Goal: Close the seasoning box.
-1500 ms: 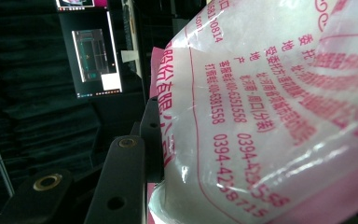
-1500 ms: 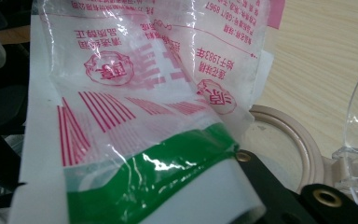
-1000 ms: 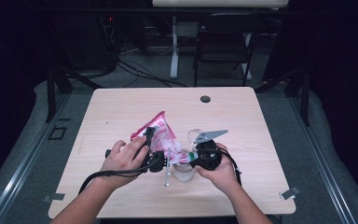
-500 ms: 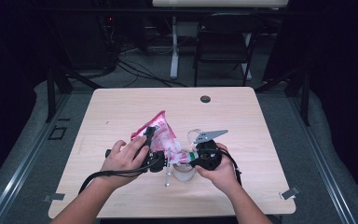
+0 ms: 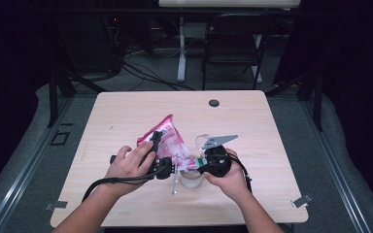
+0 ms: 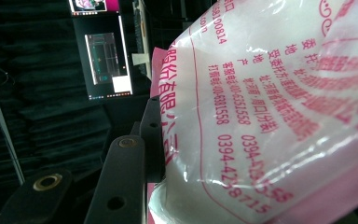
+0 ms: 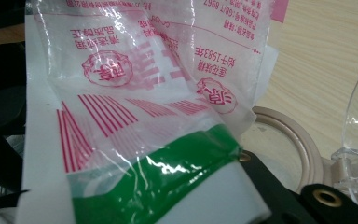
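Clearly my left gripper (image 5: 161, 154) clamps the soft, slippery bag (image 5: 167, 138). My right gripper (image 5: 201, 165) pinches its thin corner over the jar (image 5: 193, 178); I hold near the seams.

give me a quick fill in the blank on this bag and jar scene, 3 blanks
1. The printing on the plastic bag is mostly ____ in colour.
2. Both tools, the left tool and the right tool, grip the same ____.
3. The end of the bag held by the right tool carries a ____ band, above the open jar on the table.

Missing words: pink; bag; green
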Motion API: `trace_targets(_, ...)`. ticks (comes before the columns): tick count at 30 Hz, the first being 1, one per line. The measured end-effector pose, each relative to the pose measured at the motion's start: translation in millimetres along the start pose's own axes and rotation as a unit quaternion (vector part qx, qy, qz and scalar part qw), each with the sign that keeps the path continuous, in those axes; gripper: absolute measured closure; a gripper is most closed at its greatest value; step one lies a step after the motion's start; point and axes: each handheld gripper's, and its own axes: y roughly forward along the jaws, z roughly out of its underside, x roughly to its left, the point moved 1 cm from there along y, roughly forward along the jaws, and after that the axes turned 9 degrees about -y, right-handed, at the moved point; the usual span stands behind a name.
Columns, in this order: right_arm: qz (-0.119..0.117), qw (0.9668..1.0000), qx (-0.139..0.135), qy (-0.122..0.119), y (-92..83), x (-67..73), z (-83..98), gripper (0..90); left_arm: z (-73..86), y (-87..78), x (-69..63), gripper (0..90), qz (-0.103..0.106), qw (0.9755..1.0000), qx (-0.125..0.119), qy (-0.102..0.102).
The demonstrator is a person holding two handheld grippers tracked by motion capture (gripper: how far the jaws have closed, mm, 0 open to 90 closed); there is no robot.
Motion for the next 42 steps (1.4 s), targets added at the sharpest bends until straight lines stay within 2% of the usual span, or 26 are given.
trace_targets(11, 0.000, 1.0000, 0.001, 0.000, 0.1, -0.1, 0.1, 90.0, -0.8, -0.3, 0.5, 65.7, 0.003, 1.0000, -0.001, -0.001)
trace_targets(12, 0.001, 1.0000, 0.000, -0.001, 0.1, -0.1, 0.0, 90.0, -1.3, -0.6, 1.3, 65.7, -0.001, 1.0000, -0.003, 0.004)
trace_targets(14, 0.000, 1.0000, 0.000, 0.000, 0.1, -0.2, 0.1, 90.0, -1.2, -0.7, 0.7, 65.8, -0.001, 1.0000, -0.005, -0.002)
trace_targets(42, 0.002, 1.0000, 0.000, -0.001, 0.3, -0.5, 0.4, 90.0, -3.1, -3.1, 2.5, 66.2, -0.006, 0.9999, -0.009, 0.001)
